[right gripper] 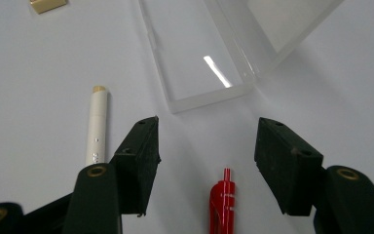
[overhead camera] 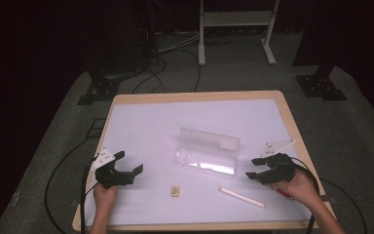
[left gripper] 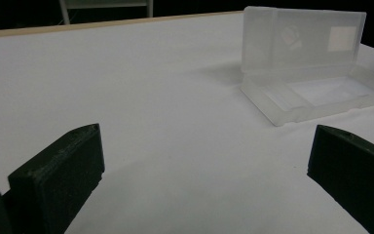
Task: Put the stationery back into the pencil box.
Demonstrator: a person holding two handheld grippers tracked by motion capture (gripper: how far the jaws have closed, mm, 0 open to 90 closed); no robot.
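Right tool [right gripper: 207, 141]: your right hand [overhead camera: 299, 185] carries it low over the bench near its right edge; the jaws stand apart and grasp nothing, with bare white surface between the pads.
Red pen [right gripper: 222, 202]: lies on the bench directly below the gap of the right tool, touched by neither jaw; in the high view its tip shows just beside your right hand [overhead camera: 283, 193].
White pen [right gripper: 96, 124]: lies flat just outside one jaw of the right tool, its tan end pointing away from you; in the high view it rests aslant [overhead camera: 242, 197] between the case and the front edge.
Clear case [overhead camera: 206, 157]: sits open near the middle of the bench, lid [left gripper: 302, 36] raised upright behind the shallow tray [left gripper: 316, 95]; the tray looks empty.
Left tool [left gripper: 204, 165]: released, jaws wide, nothing between them; you hold it near the left front of the bench [overhead camera: 119, 170], well apart from the case.
Tan block [overhead camera: 176, 191]: small, flat on the bench between the two tools, nearer the front edge.
Bench [overhead camera: 141, 117]: white sheet over a wooden rim.
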